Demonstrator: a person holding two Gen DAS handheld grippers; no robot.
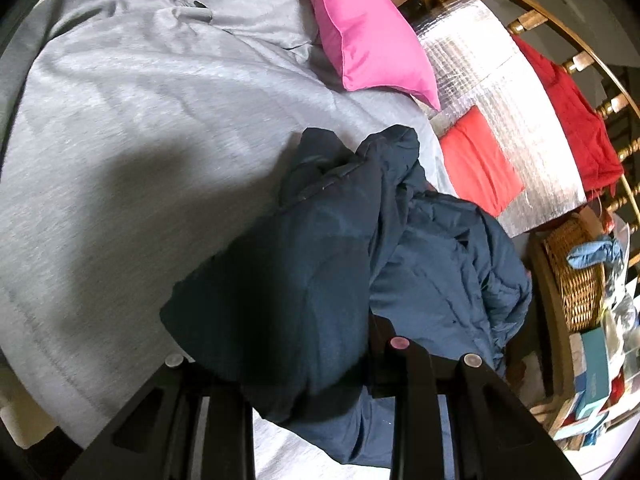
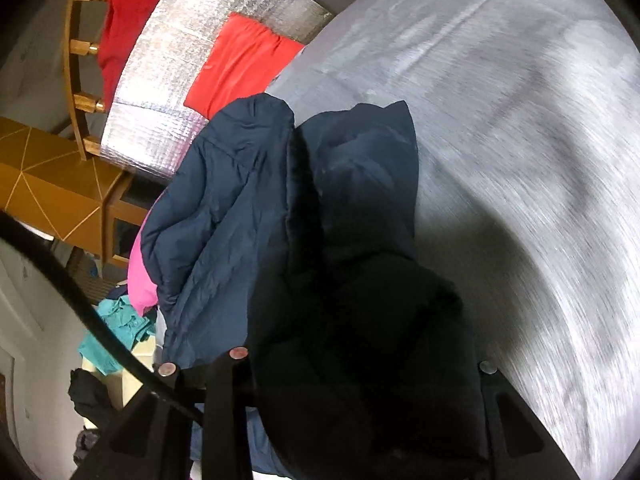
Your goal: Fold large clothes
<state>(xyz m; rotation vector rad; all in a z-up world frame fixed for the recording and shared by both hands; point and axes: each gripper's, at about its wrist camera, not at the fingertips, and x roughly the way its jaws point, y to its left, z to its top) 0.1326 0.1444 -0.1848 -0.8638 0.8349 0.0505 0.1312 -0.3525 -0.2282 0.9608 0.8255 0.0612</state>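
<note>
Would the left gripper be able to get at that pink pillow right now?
Probably not as things stand: the left gripper has its jaws closed on the navy jacket, which hangs between it and the pink pillow farther up the bed.

Pink pillow (image 1: 368, 28) at the head of the bed, one corner over a silver foil mat (image 1: 500, 92). Flat red-orange piece (image 1: 480, 160) lies on the mat. Dark red cloth (image 1: 572, 112) draped at the wooden spindle rail (image 1: 580, 62) beyond. Wicker basket (image 1: 580, 276) beside the bed holds a pale blue rag (image 1: 592, 254). Teal cloth (image 2: 116, 332) crumpled low beside the bed. Black cable (image 2: 72, 296) crosses the right wrist view.
</note>
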